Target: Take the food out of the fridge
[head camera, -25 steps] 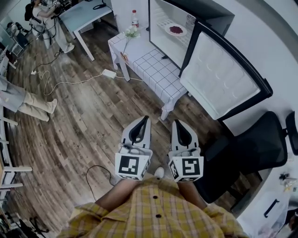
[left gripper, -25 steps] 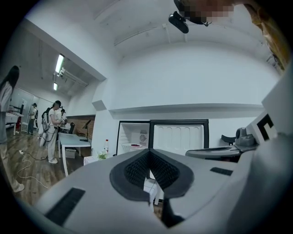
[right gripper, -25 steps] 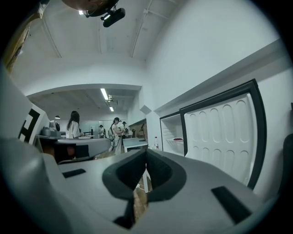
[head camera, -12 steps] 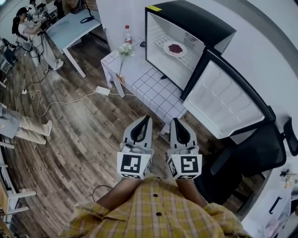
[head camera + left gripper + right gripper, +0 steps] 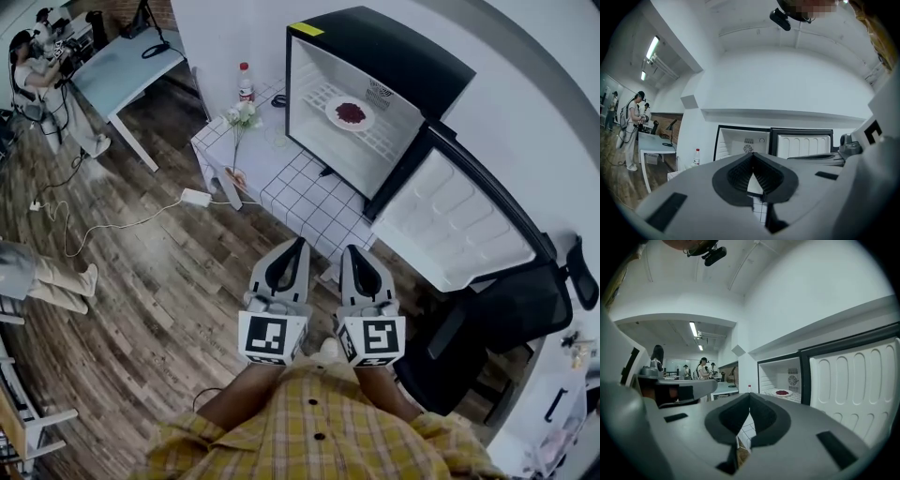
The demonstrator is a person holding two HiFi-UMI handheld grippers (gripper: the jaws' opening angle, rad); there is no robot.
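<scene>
Food [image 5: 350, 112] sits in the fridge [image 5: 412, 66] (left tongs [image 5: 298, 244] and right tongs [image 5: 346, 249] both pressed together, empty).

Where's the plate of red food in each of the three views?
Head view: plate upper middle, on the fridge shelf.
Left gripper view: not visible.
Right gripper view: plate right of centre, inside the fridge.
Shared landmark: the open white fridge door.

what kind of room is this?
Probably an office or lab, not a home kitchen: a mini fridge sits on a checked table, an office chair stands beside it, and a person works at a desk.
</scene>
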